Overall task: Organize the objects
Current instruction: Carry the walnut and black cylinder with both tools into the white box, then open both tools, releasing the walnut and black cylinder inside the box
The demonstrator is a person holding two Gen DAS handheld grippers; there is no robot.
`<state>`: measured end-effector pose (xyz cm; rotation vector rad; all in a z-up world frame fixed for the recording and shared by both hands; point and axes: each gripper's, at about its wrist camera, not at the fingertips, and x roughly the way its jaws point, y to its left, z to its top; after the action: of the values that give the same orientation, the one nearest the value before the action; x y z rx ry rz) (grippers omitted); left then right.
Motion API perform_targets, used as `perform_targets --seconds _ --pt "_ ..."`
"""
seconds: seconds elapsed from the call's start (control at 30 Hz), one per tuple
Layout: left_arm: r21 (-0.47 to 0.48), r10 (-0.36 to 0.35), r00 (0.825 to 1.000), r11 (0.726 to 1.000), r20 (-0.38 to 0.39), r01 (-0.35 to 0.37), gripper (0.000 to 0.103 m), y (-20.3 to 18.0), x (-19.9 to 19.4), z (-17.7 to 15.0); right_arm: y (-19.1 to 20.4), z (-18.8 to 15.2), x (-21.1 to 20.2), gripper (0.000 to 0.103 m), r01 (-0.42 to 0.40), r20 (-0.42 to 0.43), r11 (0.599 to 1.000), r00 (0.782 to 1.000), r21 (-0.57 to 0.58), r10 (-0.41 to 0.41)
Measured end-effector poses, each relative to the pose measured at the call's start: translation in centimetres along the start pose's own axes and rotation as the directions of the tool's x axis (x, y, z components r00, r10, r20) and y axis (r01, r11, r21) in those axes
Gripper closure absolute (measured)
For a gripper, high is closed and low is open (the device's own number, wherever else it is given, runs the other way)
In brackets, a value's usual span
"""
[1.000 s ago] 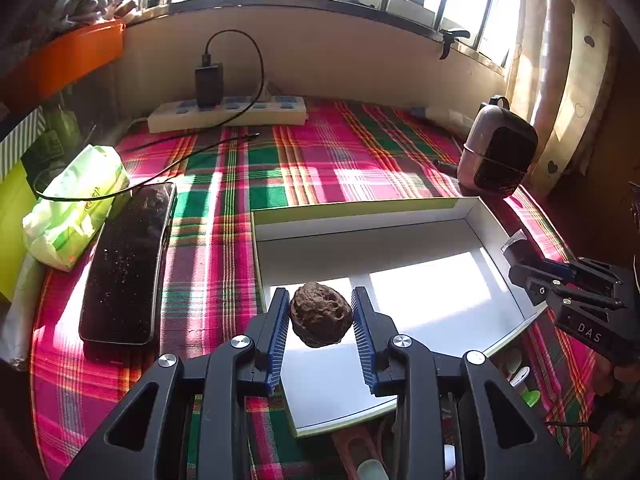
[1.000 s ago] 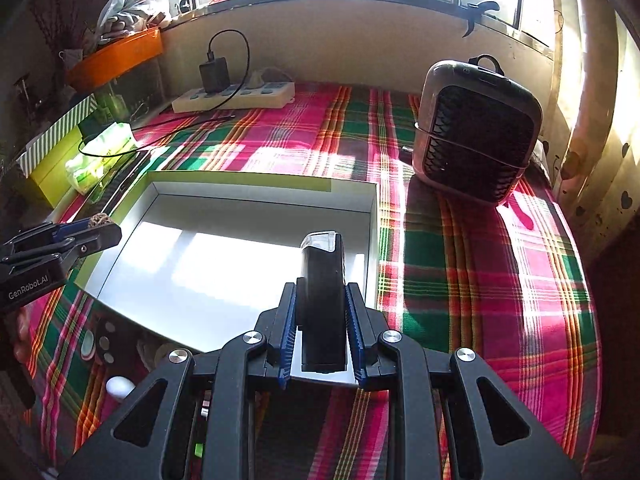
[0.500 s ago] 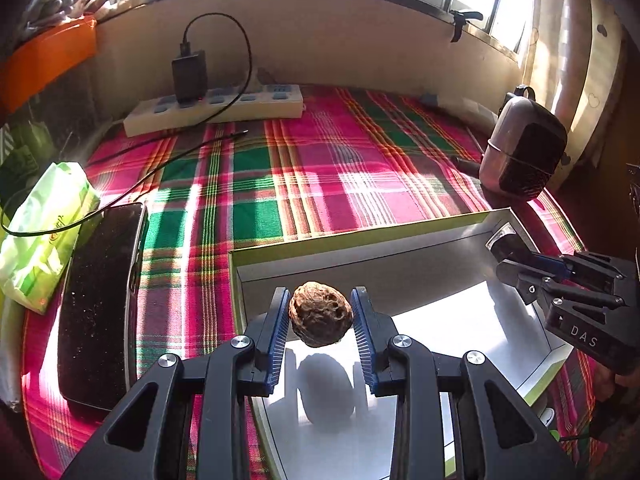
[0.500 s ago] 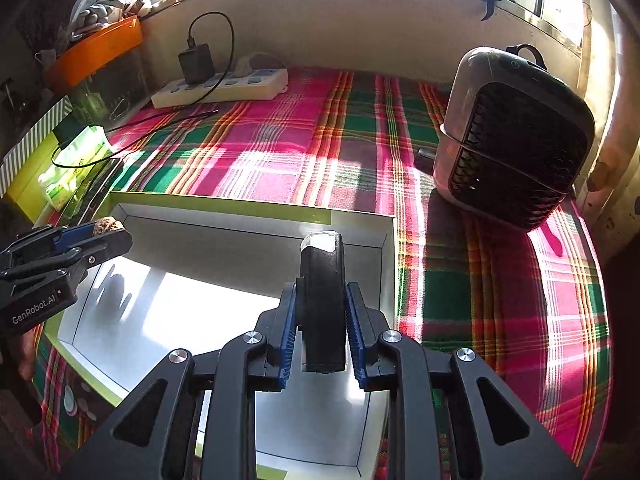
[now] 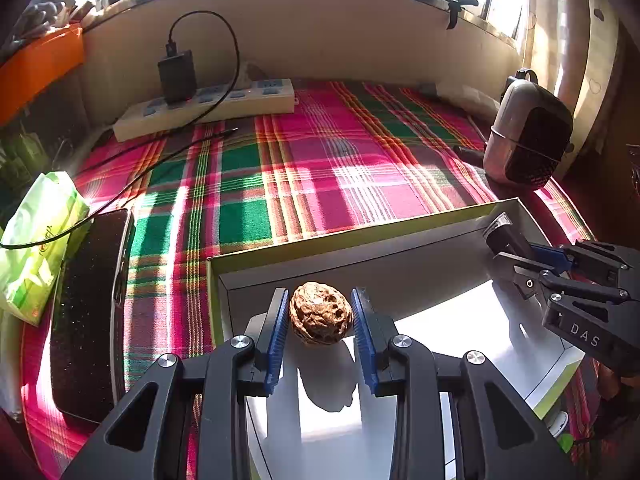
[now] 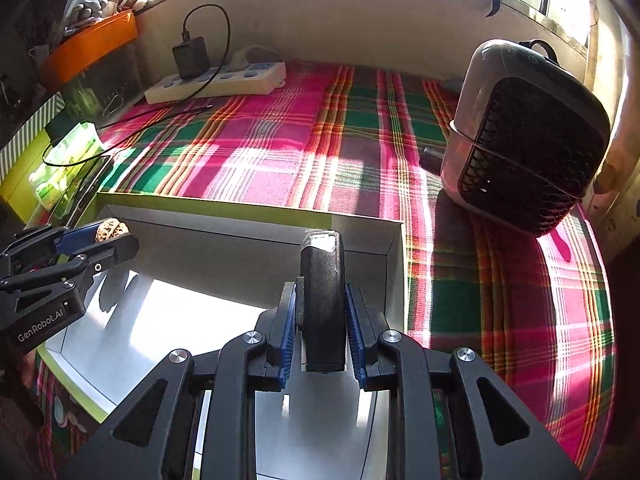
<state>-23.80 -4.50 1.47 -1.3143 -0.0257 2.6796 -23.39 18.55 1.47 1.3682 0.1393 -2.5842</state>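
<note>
A brown wrinkled walnut [image 5: 321, 313] hangs between the blue pads of my left gripper [image 5: 321, 316], which is shut on it above the near left part of a shallow white box with a green rim [image 5: 304, 242]. My right gripper [image 6: 321, 312] is shut on a slim black device with a silver end [image 6: 322, 280], held above the box's right part [image 6: 394, 264]. Each gripper shows in the other's view: the right one [image 5: 520, 254] at the right edge, the left one [image 6: 100, 240] with the walnut [image 6: 109, 229] at the left edge.
A plaid cloth [image 5: 320, 168] covers the table. A black phone [image 5: 86, 312] and a green tissue pack [image 5: 36, 236] lie left of the box. A white power strip [image 5: 208, 106] with a black charger sits at the back. A small heater [image 6: 524, 152] stands at the right.
Both grippers have moved forward over the box with their objects still held. The box's far wall and the heater now appear closer.
</note>
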Motion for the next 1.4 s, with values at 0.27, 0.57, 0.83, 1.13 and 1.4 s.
perform_targets --seconds 0.27,0.57,0.83,1.13,1.4 --pt "0.011 0.021 1.000 1.000 0.002 -0.022 0.073 -0.3 0.1 0.0 0.1 0.0 0.3 0.079 -0.005 -0.002 1.000 1.000 -0.001 0.005" --pt "0.010 0.021 1.000 1.000 0.003 -0.022 0.073 -0.3 0.1 0.0 0.1 0.1 0.3 0.079 -0.001 0.004 1.000 1.000 0.009 0.001" --pt "-0.014 -0.010 1.000 1.000 0.009 0.010 0.072 0.0 -0.2 0.0 0.0 0.0 0.0 0.073 -0.019 0.015 1.000 1.000 0.024 0.019" --pt "-0.030 -0.027 0.999 0.999 0.019 0.028 0.067 0.1 -1.4 -0.5 0.3 -0.2 -1.0 0.052 -0.017 0.032 0.999 0.999 0.034 0.016" --pt "-0.043 -0.031 0.999 0.999 0.045 0.033 0.067 0.2 -3.4 -1.5 0.6 -1.0 -2.7 0.052 -0.021 0.055 0.999 0.998 0.050 0.018"
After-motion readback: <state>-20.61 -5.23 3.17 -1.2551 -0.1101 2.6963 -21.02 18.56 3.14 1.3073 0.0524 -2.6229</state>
